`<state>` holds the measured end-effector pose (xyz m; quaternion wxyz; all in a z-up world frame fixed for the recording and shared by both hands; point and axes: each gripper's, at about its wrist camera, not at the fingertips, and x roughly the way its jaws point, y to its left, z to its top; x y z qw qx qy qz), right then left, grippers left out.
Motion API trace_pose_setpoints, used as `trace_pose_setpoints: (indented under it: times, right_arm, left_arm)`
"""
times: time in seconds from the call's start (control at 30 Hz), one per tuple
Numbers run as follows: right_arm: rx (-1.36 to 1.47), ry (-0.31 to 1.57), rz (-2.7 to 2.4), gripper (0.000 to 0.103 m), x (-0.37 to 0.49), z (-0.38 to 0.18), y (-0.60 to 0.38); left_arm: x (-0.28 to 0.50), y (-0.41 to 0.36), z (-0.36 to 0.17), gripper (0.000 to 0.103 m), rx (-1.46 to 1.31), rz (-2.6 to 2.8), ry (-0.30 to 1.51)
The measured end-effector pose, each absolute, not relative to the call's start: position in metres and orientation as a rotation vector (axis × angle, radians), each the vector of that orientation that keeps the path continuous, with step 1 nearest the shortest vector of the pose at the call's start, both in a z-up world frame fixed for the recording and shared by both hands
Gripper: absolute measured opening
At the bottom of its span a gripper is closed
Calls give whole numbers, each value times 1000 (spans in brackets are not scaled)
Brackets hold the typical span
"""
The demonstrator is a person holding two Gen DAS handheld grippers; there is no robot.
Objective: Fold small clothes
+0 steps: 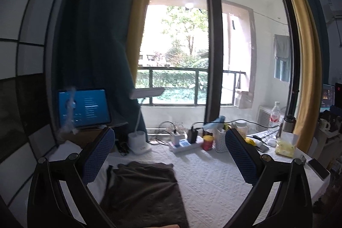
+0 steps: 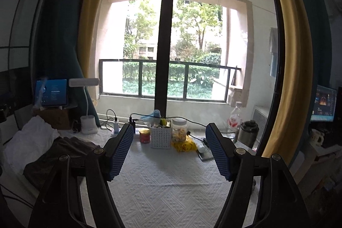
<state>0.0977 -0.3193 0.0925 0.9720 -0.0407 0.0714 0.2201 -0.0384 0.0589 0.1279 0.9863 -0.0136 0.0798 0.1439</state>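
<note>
A dark brown garment lies folded flat on the white textured tablecloth, below and between my left gripper's fingers. My left gripper is open and held above the cloth, with nothing between its blue pads. In the right wrist view the same brown garment lies at the left, partly over a crumpled white garment. My right gripper stands open over bare tablecloth, well to the right of both garments, and holds nothing.
Along the table's far edge stand a white lamp base, a power strip with chargers, a red can, a white basket, a jar, a bottle and a flask. A tablet stands at the left. A phone lies near the right edge.
</note>
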Motion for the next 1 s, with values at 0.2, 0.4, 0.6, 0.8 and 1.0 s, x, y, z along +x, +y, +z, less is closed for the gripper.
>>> trace_pose_setpoints:
  times: [0.2,0.4,0.6,0.8,1.0]
  right_arm:
    - [-92,124,475,73,92,101,-300]
    - [-88,107,533,73,84,106,-272]
    - [-104,128,562,74,87,101,-252]
    - [-98,141,553,74,90,98,-256]
    - [-90,145,543,74,91,98,-261]
  left_arm:
    - [-46,80,128,102,-49,324,163]
    - [-53,93,127,102,-68,335,154]
    - [-56,102,126,102,-82,343,156]
    - [-58,103,126,102,-88,337,153]
    - [-56,101,127,102,-89,326,154]
